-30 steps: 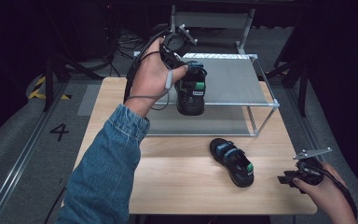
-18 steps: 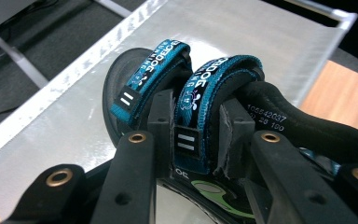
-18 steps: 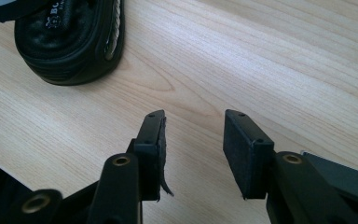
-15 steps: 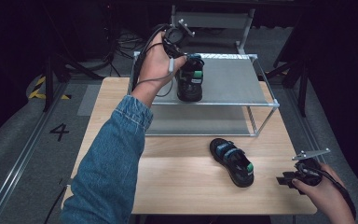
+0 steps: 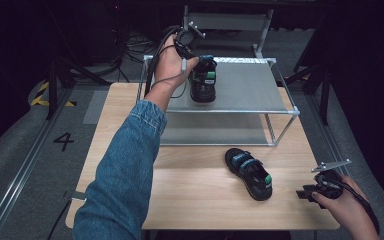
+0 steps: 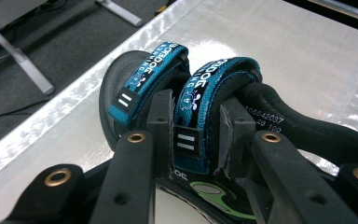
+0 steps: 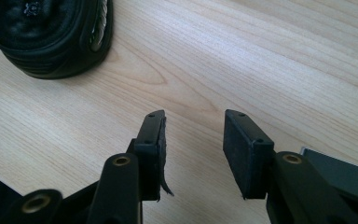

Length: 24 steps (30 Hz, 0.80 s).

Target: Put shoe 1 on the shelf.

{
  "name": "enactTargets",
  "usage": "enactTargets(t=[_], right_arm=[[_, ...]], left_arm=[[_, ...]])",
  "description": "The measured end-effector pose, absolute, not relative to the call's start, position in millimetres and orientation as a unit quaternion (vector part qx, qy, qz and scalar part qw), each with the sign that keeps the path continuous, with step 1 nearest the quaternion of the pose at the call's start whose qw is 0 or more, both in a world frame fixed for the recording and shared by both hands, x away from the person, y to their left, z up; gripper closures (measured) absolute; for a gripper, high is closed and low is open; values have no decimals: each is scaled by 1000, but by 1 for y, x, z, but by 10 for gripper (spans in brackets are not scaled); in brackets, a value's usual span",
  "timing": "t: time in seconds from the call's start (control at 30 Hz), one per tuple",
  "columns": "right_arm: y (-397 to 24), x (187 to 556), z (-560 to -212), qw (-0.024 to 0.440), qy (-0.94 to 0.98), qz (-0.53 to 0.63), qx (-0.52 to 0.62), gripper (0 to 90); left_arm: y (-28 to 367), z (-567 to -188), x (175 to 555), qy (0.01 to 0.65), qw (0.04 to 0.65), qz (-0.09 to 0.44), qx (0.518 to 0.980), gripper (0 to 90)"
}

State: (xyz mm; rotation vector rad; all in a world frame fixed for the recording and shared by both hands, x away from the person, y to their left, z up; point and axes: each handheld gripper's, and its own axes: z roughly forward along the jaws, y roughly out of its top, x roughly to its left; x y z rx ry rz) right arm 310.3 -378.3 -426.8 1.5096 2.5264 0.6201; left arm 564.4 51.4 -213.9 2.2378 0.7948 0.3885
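My left gripper (image 5: 199,69) is shut on the rear blue strap of a black sandal (image 5: 203,81), over the top shelf (image 5: 250,85) of a metal rack. In the left gripper view the pads (image 6: 161,119) press both sides of that strap (image 6: 200,107), and the sandal (image 6: 121,84) lies low on the grey shelf (image 6: 284,42); I cannot tell whether its sole rests there. A matching sandal (image 5: 248,172) lies on the wooden table in front of the rack. My right gripper (image 5: 305,194) stands open near the table's front right corner, nothing between its jaws (image 7: 193,135).
The rack has a lower shelf (image 5: 215,134) and thin metal posts (image 5: 294,117) at its corners. Bare wood (image 7: 261,60) lies ahead of the right gripper, with the second sandal's heel (image 7: 51,32) off to its upper left. Cables trail behind the rack.
My left gripper has carried the sandal farther back over the top shelf and lower. The right gripper and the sandal on the table have stayed put.
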Motion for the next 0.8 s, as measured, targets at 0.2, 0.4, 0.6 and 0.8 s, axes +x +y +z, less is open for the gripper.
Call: enactTargets(t=[0.2, 0.4, 0.6, 0.8], right_arm=[[-379, 310, -428, 69, 839, 202, 500, 601], [-379, 309, -427, 66, 837, 202, 504, 601], [-379, 310, -428, 69, 839, 203, 501, 600], [-377, 310, -427, 70, 841, 201, 498, 599]], left_arm=[[45, -223, 573, 303, 354, 146, 873, 710], [47, -229, 579, 310, 348, 140, 874, 709], [48, -235, 581, 317, 330, 136, 879, 701], [53, -237, 579, 329, 342, 133, 870, 632]])
